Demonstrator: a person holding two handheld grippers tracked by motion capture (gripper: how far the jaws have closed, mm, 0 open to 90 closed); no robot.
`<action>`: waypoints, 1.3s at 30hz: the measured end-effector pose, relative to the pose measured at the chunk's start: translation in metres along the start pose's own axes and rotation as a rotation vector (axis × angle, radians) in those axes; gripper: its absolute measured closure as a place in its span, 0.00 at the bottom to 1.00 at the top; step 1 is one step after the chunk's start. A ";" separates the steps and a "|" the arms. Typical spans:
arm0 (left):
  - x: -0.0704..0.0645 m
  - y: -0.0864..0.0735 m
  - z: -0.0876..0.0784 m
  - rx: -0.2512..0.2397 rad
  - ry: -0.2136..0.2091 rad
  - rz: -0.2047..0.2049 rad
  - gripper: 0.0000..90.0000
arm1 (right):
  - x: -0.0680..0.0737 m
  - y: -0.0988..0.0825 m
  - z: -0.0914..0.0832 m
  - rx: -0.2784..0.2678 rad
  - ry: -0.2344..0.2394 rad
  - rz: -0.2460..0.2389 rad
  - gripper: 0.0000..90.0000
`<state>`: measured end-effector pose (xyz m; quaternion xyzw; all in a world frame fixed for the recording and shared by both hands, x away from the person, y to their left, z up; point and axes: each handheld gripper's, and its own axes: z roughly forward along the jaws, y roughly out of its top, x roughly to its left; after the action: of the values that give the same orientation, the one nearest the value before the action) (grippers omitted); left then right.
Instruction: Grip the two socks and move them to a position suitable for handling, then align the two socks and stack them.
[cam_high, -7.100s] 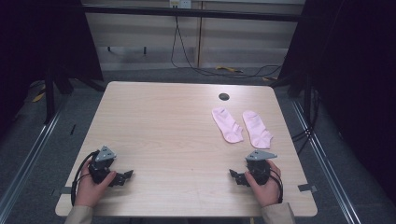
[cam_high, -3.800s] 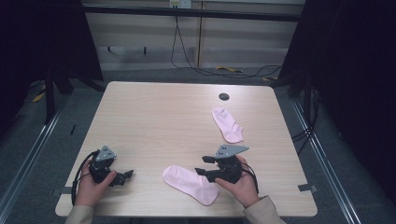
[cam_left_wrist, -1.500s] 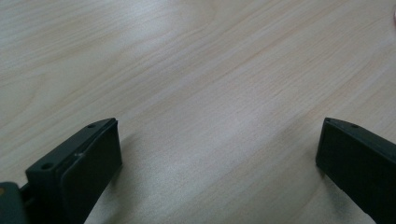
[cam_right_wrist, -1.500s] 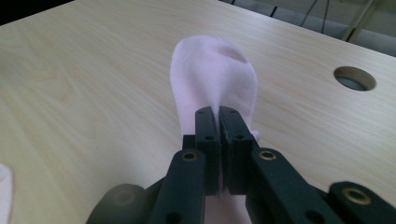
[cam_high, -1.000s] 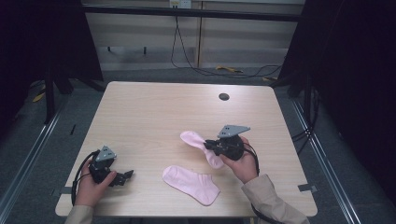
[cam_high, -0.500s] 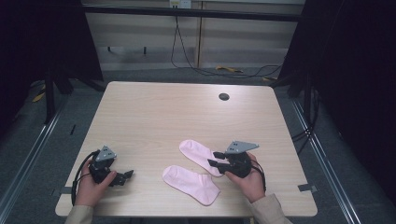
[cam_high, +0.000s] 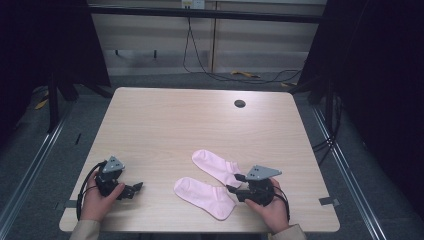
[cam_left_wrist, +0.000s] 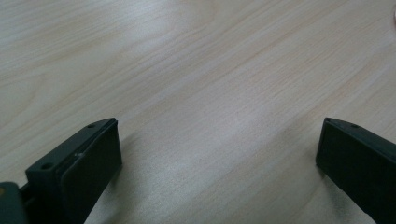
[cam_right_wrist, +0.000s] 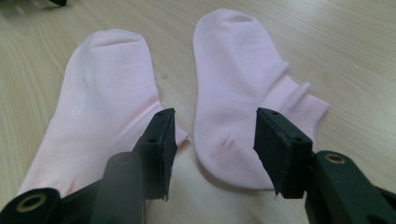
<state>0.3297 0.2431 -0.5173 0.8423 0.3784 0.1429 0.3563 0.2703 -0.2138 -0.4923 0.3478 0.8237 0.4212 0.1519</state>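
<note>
Two pink socks lie side by side near the table's front edge, the farther sock (cam_high: 217, 167) (cam_right_wrist: 238, 93) and the nearer sock (cam_high: 204, 196) (cam_right_wrist: 98, 102). My right gripper (cam_high: 235, 184) (cam_right_wrist: 212, 140) sits low at their cuff ends, pointing left. Its jaws have just been opening and stand apart over the farther sock's heel, with the pads off the cloth. My left gripper (cam_high: 135, 189) (cam_left_wrist: 217, 154) rests at the front left, open over bare wood with nothing between its jaws.
The light wooden table (cam_high: 165, 125) has a small dark round hole (cam_high: 239, 103) near its back edge. Cables run across the floor behind it. Dark frames stand on both sides.
The right gripper came toward the table's front and lower, laying the second sock flat beside the first, and its jaws opened off it. The left gripper stayed put.
</note>
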 end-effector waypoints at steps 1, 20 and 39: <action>0.000 0.000 0.000 0.000 -0.001 -0.003 0.00 | 0.004 -0.001 -0.001 0.000 0.018 -0.004 0.48; -0.001 0.000 0.000 0.000 -0.002 -0.003 0.00 | 0.008 -0.006 -0.006 -0.005 0.033 0.013 0.32; -0.007 0.008 0.000 -0.004 -0.033 -0.017 0.10 | 0.020 -0.007 -0.001 0.020 0.028 -0.029 0.35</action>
<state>0.3290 0.2339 -0.5113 0.8406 0.3794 0.1268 0.3652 0.2525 -0.2033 -0.4967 0.3314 0.8349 0.4155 0.1431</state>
